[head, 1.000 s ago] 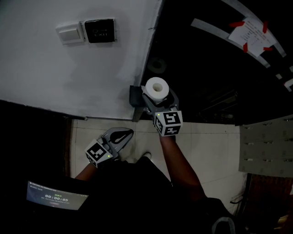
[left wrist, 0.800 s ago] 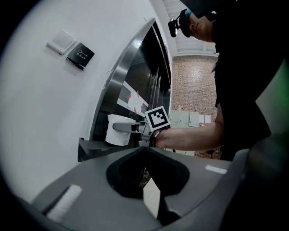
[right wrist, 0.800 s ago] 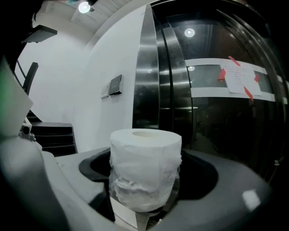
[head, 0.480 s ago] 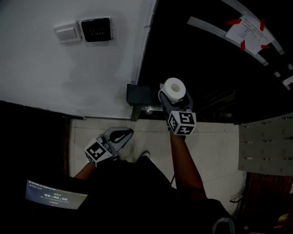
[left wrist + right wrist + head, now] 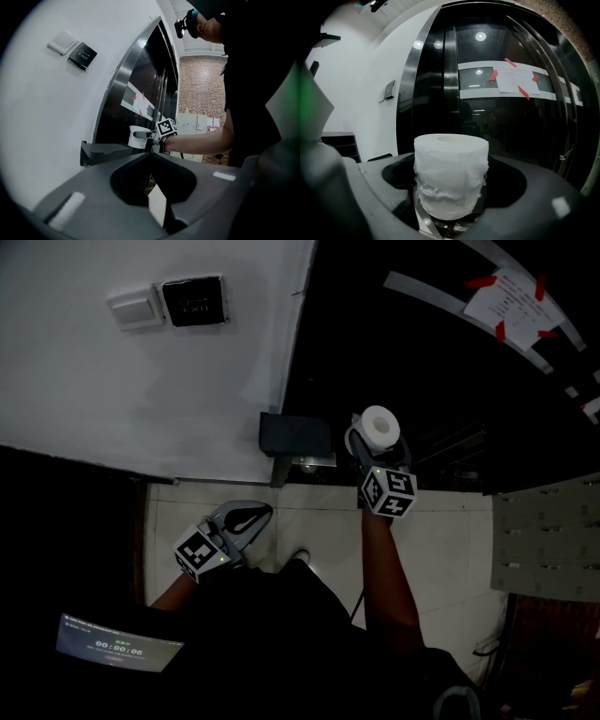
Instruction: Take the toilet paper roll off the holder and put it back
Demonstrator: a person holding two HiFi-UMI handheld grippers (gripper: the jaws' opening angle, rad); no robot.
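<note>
- The right gripper is clamped on the toilet paper roll. The roll stands upright between the jaws, with the cardboard core hole facing up.
- So the roll is off the holder. It's held in the air just to the right of it, not touching, in front of the dark glass door.
- The holder is that dark box low on the white wall.
- The left gripper hangs down by the tiled floor, well apart from the roll. Its jaw tips are pinched together on nothing.
</note>
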